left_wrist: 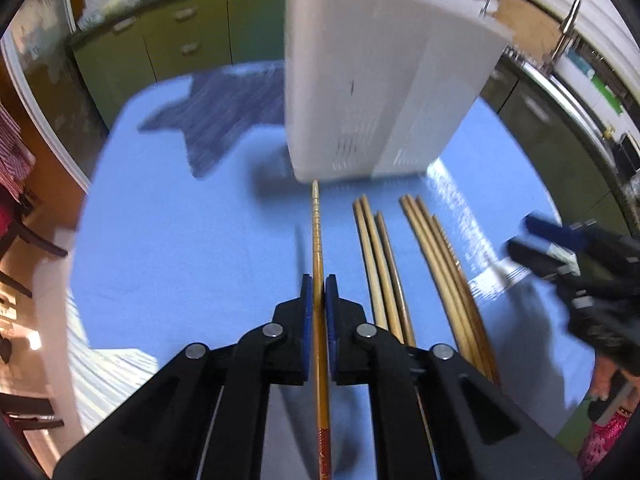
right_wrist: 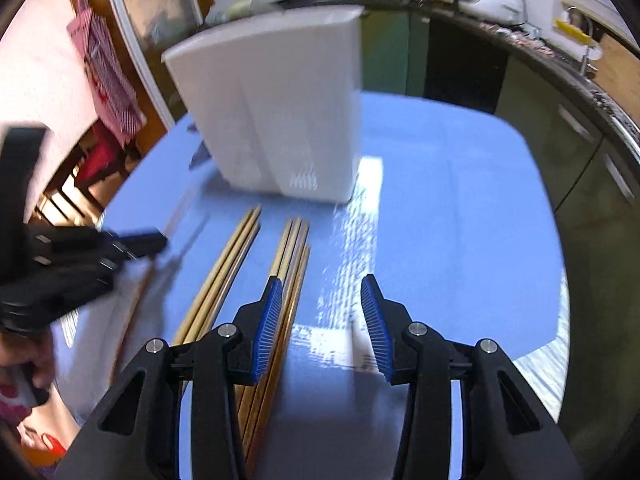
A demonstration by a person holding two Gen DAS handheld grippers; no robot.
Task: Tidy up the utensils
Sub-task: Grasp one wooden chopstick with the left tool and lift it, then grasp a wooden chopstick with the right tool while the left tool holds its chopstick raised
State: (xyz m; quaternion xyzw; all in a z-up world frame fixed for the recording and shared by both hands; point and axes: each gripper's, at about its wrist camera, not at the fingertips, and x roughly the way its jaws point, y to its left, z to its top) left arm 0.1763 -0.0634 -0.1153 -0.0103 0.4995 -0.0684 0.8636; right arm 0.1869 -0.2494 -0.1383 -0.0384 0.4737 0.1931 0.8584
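My left gripper [left_wrist: 319,286] is shut on one brown chopstick [left_wrist: 317,236], held above the blue table with its tip pointing at the foot of the white utensil holder [left_wrist: 372,92]. Two bundles of wooden chopsticks [left_wrist: 384,264] [left_wrist: 444,272] lie on the table to its right. My right gripper [right_wrist: 324,292] is open and empty, low over the table, its left finger [right_wrist: 268,320] over the right-hand bundle [right_wrist: 292,264]. The other bundle [right_wrist: 224,272] lies further left. The white holder [right_wrist: 280,112] stands upright beyond them. The right gripper also shows in the left wrist view [left_wrist: 560,248], and the left gripper in the right wrist view [right_wrist: 132,244].
The blue table [right_wrist: 448,216] is ringed by green kitchen cabinets [left_wrist: 180,44] and a counter with a sink tap [left_wrist: 568,24]. Wooden chairs [left_wrist: 28,232] stand past the table's left edge. A dark star-shaped shadow [left_wrist: 216,120] lies on the table left of the holder.
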